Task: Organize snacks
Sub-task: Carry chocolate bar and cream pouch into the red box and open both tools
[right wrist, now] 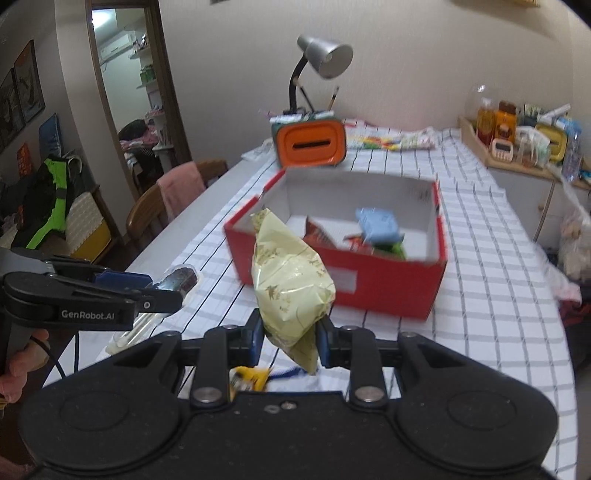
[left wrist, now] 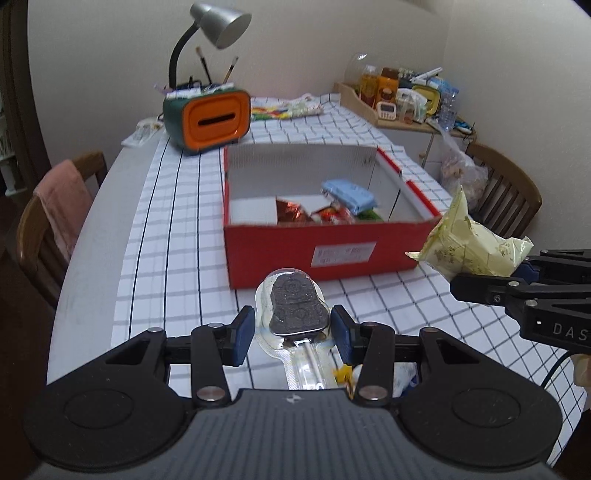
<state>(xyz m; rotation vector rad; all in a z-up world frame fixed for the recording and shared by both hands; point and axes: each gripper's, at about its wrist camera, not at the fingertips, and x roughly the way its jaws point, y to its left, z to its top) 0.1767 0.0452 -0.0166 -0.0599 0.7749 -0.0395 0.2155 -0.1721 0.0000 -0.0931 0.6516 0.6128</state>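
Observation:
My left gripper [left wrist: 293, 332] is shut on a clear-wrapped dark chocolate lollipop [left wrist: 297, 308], held above the checked tablecloth just in front of the red box [left wrist: 332, 247]. My right gripper [right wrist: 290, 341] is shut on the bottom of a pale yellow-green snack bag [right wrist: 290, 277], which stands up between its blue pads. The red box [right wrist: 388, 284] is open and holds a blue packet [left wrist: 349, 194] and several red and green snacks. In the right wrist view the left gripper [right wrist: 162, 291] shows from the side with the lollipop [right wrist: 181, 278]. The right gripper's bag [left wrist: 469, 243] appears at the right of the left wrist view.
An orange and green tissue holder [left wrist: 210, 116] with a grey desk lamp [left wrist: 218, 22] stands behind the box. A wooden tray of bottles [left wrist: 402, 96] sits at the back right. Wooden chairs [left wrist: 48, 229] flank the table. A small yellow wrapper [right wrist: 251, 376] lies below the right gripper.

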